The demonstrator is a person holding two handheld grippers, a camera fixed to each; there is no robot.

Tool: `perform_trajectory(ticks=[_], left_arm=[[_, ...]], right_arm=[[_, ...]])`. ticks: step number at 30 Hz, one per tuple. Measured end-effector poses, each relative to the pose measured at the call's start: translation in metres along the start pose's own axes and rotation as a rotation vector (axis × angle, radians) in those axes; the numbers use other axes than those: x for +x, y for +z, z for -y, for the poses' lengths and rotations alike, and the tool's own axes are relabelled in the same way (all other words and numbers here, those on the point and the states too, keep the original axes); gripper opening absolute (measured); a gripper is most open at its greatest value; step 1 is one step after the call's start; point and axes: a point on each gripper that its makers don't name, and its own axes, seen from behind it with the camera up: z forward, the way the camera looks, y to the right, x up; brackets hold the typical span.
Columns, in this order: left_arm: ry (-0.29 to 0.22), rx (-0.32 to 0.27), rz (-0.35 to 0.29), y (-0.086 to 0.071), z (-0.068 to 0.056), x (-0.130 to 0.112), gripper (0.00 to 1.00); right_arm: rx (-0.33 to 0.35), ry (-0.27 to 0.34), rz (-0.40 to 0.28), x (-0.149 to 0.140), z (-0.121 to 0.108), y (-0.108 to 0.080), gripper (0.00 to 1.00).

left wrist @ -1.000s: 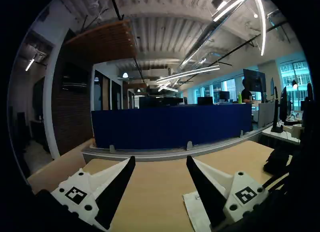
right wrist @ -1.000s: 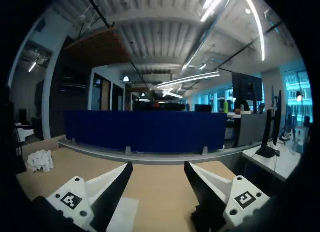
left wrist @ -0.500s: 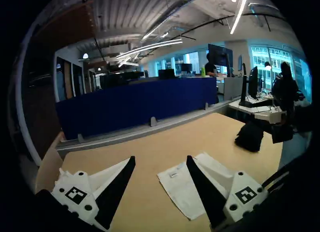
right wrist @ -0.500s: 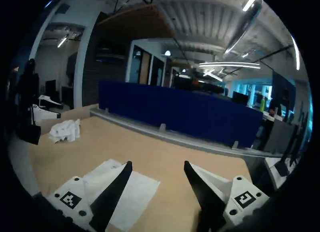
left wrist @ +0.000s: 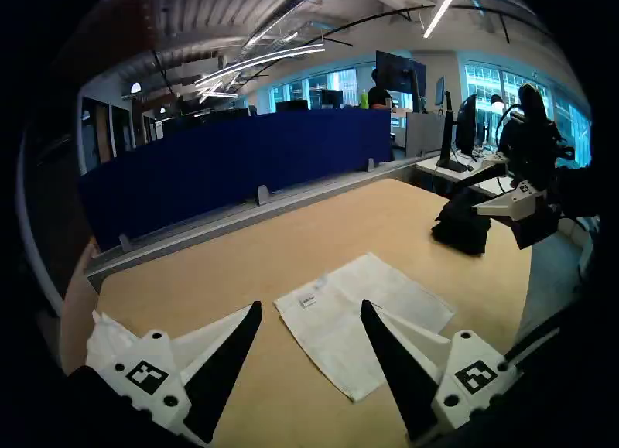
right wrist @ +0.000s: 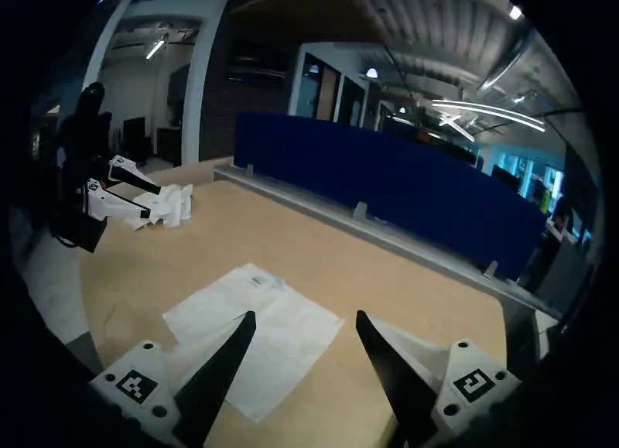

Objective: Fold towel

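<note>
Left gripper view: flat towel [left wrist: 334, 332] on table [left wrist: 309, 231]

Left gripper [left wrist: 309, 351]: fingers spread wide, pitched forward and downward. Right gripper [right wrist: 303, 351]: fingers spread wide, same downward pitch. In the left gripper view, the right gripper sits far off beyond the right finger. In the right gripper view, the left gripper sits far off beyond the left finger, with its fingers apart.
</note>
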Motion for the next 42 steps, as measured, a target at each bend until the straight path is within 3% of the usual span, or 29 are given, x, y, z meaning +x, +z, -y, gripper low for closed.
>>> perform_trajectory(ticks=[11, 24, 34, 42], left_arm=[[0.013, -0.072, 0.097, 0.019, -0.034, -0.070, 0.95], [0.016, -0.154, 0.233, 0.038, -0.061, -0.150, 0.95], [0.001, -0.175, 0.313, 0.052, -0.068, -0.192, 0.95], [-0.008, -0.186, 0.359, 0.061, -0.075, -0.212, 0.93]], right_arm=[[0.043, 0.009, 0.083, -0.067, 0.024, 0.015, 1.00], [0.096, 0.015, 0.190, -0.146, 0.054, 0.036, 1.00], [0.134, 0.005, 0.277, -0.197, 0.072, 0.041, 0.98], [0.152, 0.005, 0.338, -0.228, 0.078, 0.042, 0.81]])
